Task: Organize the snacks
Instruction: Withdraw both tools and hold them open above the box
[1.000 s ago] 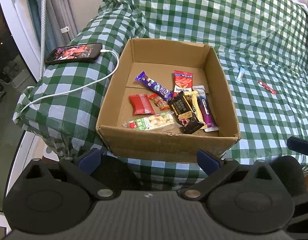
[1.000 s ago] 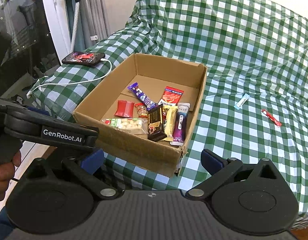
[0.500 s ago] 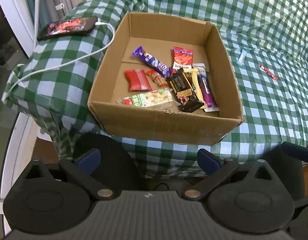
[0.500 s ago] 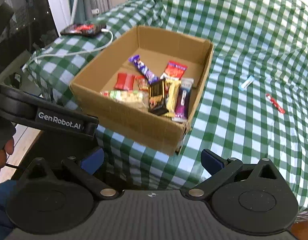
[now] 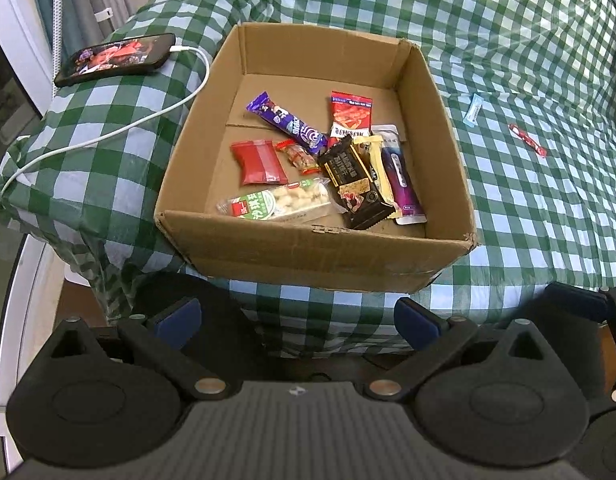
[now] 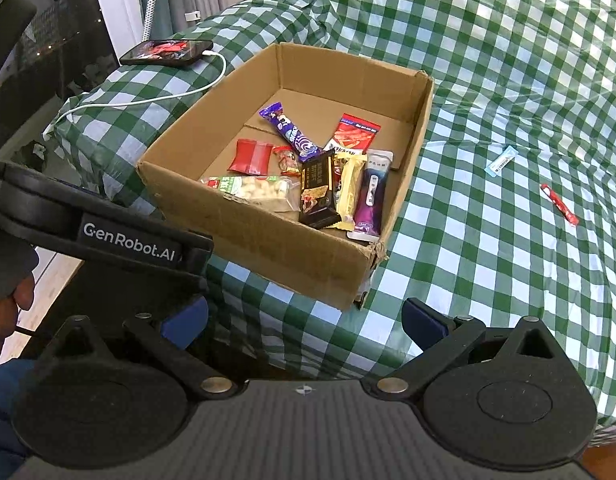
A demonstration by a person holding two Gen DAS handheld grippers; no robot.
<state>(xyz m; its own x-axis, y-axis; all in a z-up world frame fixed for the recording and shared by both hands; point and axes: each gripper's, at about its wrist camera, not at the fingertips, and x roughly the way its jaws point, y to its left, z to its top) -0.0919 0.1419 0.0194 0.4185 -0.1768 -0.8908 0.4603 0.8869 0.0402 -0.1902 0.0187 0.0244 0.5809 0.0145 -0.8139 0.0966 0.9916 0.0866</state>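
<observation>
An open cardboard box (image 5: 308,248) (image 6: 276,248) sits on the green checked cloth and holds several snack packets, among them a purple bar (image 5: 286,120), a black bar (image 5: 353,182) and a bag of nuts (image 5: 276,202). A light blue sachet (image 5: 473,109) (image 6: 501,161) and a red stick packet (image 5: 527,140) (image 6: 559,204) lie on the cloth right of the box. My left gripper (image 5: 296,316) is open and empty, in front of and below the box. My right gripper (image 6: 304,318) is open and empty near the box's front right corner.
A phone (image 5: 114,58) (image 6: 166,53) on a white charging cable (image 5: 120,130) lies left of the box. The cloth drops off at the near edge (image 5: 327,320). The left gripper's body (image 6: 100,236) fills the left of the right wrist view. Curtains and a window stand at far left.
Both grippers have pulled back and tilted, so the box first slid up in view and now sits lower and closer again. Nothing on the cloth moved.
</observation>
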